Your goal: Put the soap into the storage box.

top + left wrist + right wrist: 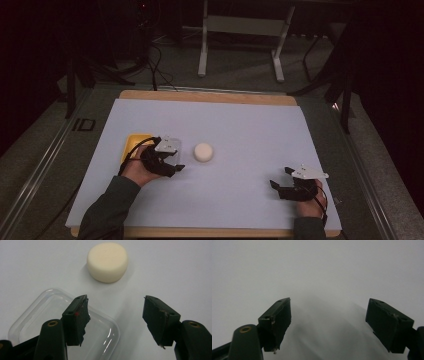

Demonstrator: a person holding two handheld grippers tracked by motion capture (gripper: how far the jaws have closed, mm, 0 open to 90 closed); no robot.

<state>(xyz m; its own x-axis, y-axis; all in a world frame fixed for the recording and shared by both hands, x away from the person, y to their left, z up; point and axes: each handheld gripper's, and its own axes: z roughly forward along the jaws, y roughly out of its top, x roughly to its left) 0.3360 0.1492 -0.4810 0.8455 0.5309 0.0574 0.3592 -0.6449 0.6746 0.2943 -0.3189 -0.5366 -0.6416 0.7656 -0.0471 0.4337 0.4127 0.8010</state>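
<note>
The left tool hovers low over the counter, held in a person's left hand. Its two black jaws stand wide apart with nothing between them. In the left gripper view, the tool points at a cream-white round sponge puck, which lies on the counter straight ahead of the jaws, a little toward the left jaw, and apart from both. Under and just behind the left jaw lies a clear plastic container lid with rounded corners, flat on the counter; whether the jaw touches it cannot be told. In the high view the puck sits just beyond the tool's tips, and a yellow container lies behind the tool, partly covered by the hand and the cable.

The right tool, held in the person's right hand, rests near the front edge of the counter, well apart from the puck. In the right gripper view its jaws are also spread wide and grip nothing; ahead of them is plain white counter surface.
</note>
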